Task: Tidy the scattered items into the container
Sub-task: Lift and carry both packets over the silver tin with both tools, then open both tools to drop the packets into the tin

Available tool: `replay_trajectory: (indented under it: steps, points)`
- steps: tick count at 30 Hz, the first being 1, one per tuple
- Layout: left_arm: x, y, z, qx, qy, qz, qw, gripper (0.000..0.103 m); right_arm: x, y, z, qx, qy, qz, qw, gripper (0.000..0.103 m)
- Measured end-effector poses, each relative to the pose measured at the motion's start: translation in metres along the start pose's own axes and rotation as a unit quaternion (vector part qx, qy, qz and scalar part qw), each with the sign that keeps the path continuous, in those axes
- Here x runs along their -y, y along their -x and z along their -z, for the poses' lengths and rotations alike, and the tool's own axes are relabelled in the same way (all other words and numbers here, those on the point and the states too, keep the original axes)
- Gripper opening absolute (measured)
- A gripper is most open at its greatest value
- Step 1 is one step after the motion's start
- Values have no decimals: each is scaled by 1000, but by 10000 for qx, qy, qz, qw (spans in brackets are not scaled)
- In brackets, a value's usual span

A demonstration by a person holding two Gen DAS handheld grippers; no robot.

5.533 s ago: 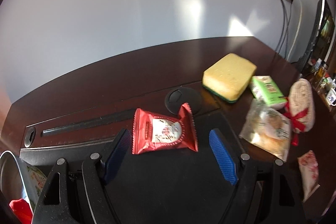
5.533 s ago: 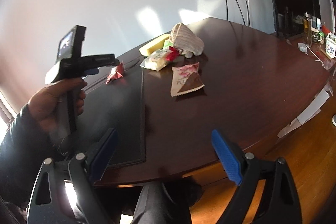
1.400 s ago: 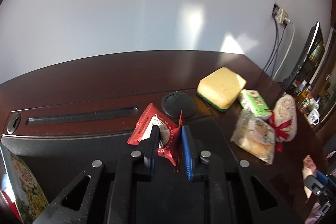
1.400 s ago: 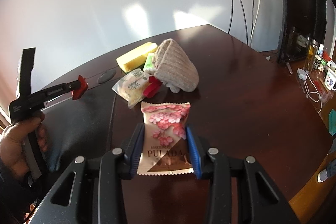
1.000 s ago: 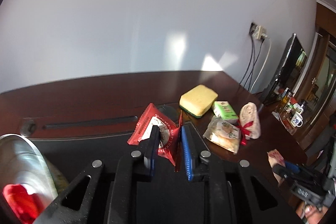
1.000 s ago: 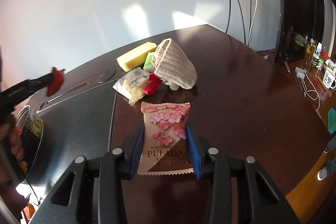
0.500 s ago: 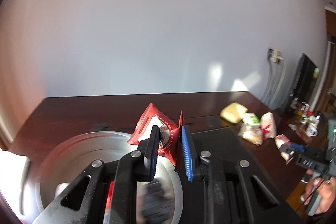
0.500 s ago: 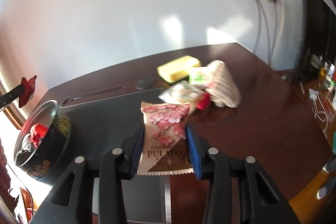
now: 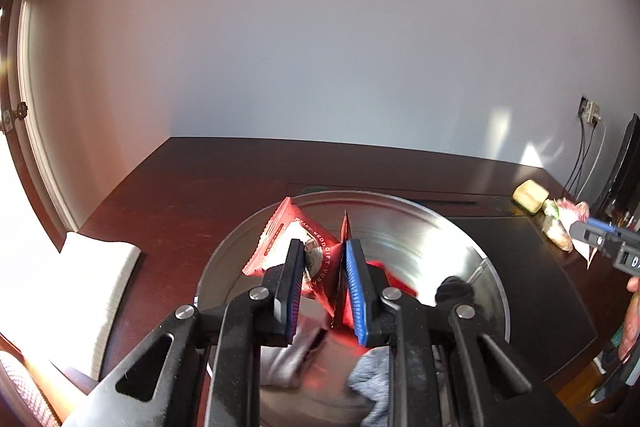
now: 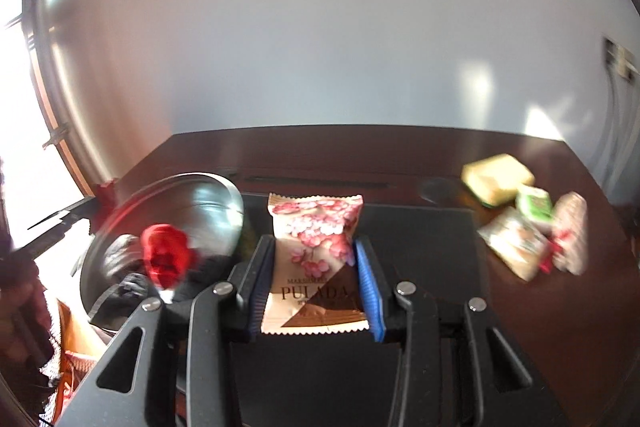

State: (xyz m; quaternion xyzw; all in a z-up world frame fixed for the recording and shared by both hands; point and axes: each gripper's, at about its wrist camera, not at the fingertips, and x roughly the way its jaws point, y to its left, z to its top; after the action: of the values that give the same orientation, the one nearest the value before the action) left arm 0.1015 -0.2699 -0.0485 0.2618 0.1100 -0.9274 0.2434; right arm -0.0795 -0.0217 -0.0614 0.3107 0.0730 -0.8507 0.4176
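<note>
my left gripper [image 9: 323,281] has its jaws pinched on the red snack packet [image 9: 294,247], which hangs over the open mouth of the round metal tin [image 9: 420,223]. my right gripper [image 10: 316,287] is clamped on the pink blossom packet [image 10: 316,227], held above the dark desk mat [image 10: 420,247] just right of the tin.

both packets look light, thin and crinkly: glossy film with serrated sealed ends, puffed in the middle. i judge they would slide on a loose grip and crush under a hard one, so a hold across the flat sides suits them.

the tin is smooth, shiny steel inside and already holds something red and some dark pieces, blurred. far right on the brown table, the yellow sponge [image 10: 498,179], a green box [image 10: 534,203], a clear bag [image 10: 514,243] and a knitted pouch [image 10: 572,231] lie close together.
</note>
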Motion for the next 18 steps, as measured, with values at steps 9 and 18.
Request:
replay_trajectory:
  steps: [9, 18]
  points:
    - [-21, -12, 12, -164, 69, -16, 9998, 23, -54, -25, -12, -116, 397, -265, 9988, 40]
    - [-33, -11, 13, -145, 212, -230, 9994, 31, -77, -39, -12, -254, 586, -342, 9974, 40]
